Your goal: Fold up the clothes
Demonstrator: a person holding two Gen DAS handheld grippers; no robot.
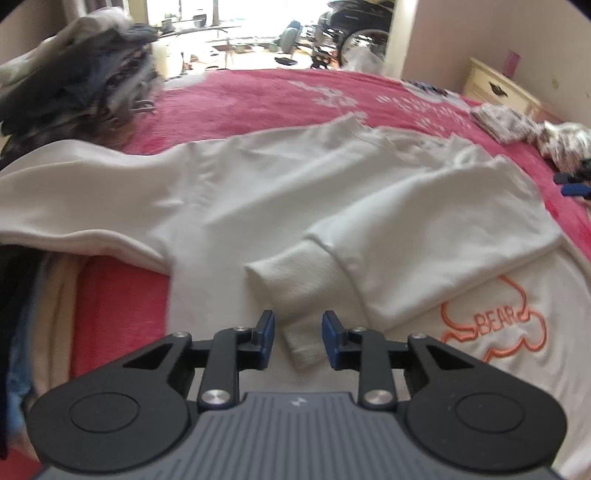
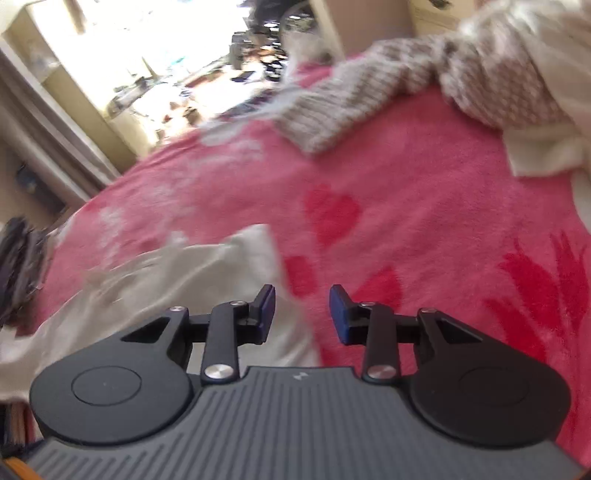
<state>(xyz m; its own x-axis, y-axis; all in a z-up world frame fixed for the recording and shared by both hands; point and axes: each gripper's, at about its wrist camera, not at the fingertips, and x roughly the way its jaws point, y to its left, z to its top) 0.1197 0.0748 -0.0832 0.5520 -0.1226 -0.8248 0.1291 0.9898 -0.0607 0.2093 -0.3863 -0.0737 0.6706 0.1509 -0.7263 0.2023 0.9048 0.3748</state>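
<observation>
Sweatshirt (image 1: 258,192) looks soft, floppy, thick-ish; you'd best pinch the ribbed cuff (image 1: 275,273) w/ left gripper (image 1: 298,339) just beyond it. Both claws, incl right gripper (image 2: 302,314), narrowly parted, holding nothing

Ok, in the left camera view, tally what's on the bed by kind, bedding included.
White sweatshirt: 1
Dark clothes heap: 1
Patterned clothes cluster: 1
Folded stack: 1
Pink blanket: 1
Total: 5

Pink blanketed bed (image 1: 258,92), cream nightstand (image 1: 495,86) by beige wall (image 1: 480,29), bright sunlit doorway (image 1: 236,33) beyond
</observation>
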